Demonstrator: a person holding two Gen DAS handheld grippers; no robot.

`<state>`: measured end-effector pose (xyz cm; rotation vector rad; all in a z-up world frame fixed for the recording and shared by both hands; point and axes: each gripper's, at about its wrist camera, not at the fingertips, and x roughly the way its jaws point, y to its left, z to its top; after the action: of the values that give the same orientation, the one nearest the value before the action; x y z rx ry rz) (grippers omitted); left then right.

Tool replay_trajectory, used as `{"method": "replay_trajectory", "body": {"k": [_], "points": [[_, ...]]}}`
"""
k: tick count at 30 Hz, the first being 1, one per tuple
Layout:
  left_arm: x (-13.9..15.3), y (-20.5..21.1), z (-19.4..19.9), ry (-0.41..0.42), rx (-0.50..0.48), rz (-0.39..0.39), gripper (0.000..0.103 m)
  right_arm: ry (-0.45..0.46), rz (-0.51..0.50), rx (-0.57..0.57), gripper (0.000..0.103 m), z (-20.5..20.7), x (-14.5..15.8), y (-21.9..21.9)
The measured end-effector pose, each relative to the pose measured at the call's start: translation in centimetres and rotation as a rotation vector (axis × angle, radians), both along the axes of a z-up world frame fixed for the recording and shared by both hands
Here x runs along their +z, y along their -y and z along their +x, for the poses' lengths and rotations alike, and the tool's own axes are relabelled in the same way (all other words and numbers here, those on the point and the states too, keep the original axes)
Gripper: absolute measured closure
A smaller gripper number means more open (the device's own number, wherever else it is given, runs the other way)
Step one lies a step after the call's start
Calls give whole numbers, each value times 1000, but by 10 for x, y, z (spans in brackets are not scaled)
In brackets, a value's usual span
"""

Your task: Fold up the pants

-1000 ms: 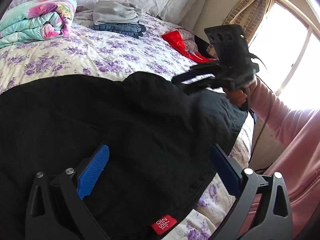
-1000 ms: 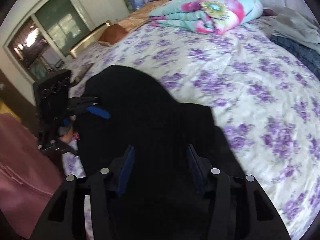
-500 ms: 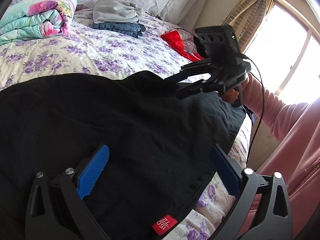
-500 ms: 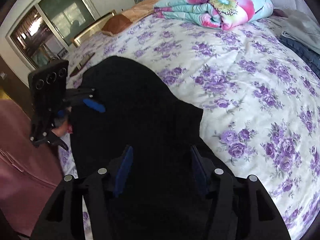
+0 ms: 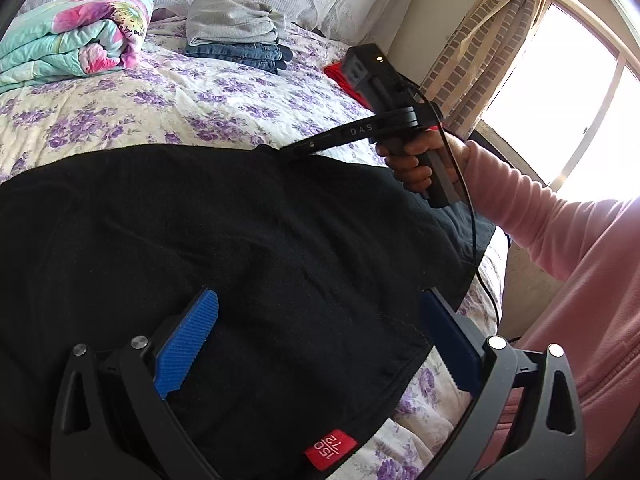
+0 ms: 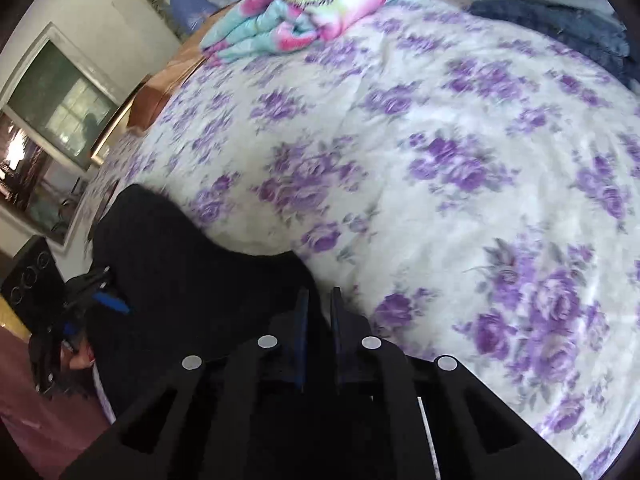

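Left wrist view shows the black pants point(image 5: 248, 240) spread across the middle and lower part of the frame, lying on the bed point(image 5: 168, 104) with its purple flower cover. The left claw point(image 5: 316, 340) is wide open at the bottom of the frame, with its blue pads point(image 5: 186, 346) far apart over the cloth and nothing held between them. A red tag point(image 5: 330, 449) sits on the pants edge at the bottom middle. At the upper right, the right claw point(image 5: 298, 147) reaches down to the far edge of the pants, held by a hand point(image 5: 424, 160) in a pink sleeve point(image 5: 560, 240).

Right wrist view shows the right claw point(image 6: 318, 312) at the bottom middle with only a thin gap left, pinching a fold of the black pants point(image 6: 192, 276). The left claw point(image 6: 102, 300) shows at the lower left.

A folded flowery blanket point(image 5: 72, 40) and a stack of folded clothes point(image 5: 236, 36) rest at the upper left of the left wrist view.
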<state>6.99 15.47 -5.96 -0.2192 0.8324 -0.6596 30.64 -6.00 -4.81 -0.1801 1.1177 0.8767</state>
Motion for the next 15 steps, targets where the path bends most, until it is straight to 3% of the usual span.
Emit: {"method": "replay_trajectory", "body": {"k": [1,3,5,8,10,12,14,15], "points": [[0,-1,1,1,-2,3,5,66,-26,-36,77,-5,9,2],[0,0,0,4,-1,11,5,193,-29,-94,77,-24,34,6],[2,0,-1,12,1,15,5,193,80,-50,77,-49,49,5],[12,-8,-10,48,26,13,5,105,169,22,74,-89,45,-8],[21,-22,-23,93,102,68,5,74,111,49,65,-115,24,-11],[18,-36,-33,79,197,195,5,56,-46,26,63,-133,-6,-15],[10,-57,-47,26,256,274,5,151,-57,6,64,-153,-1,-11],[12,-64,-56,23,268,266,5,158,-66,8,62,-160,5,-16]]}}
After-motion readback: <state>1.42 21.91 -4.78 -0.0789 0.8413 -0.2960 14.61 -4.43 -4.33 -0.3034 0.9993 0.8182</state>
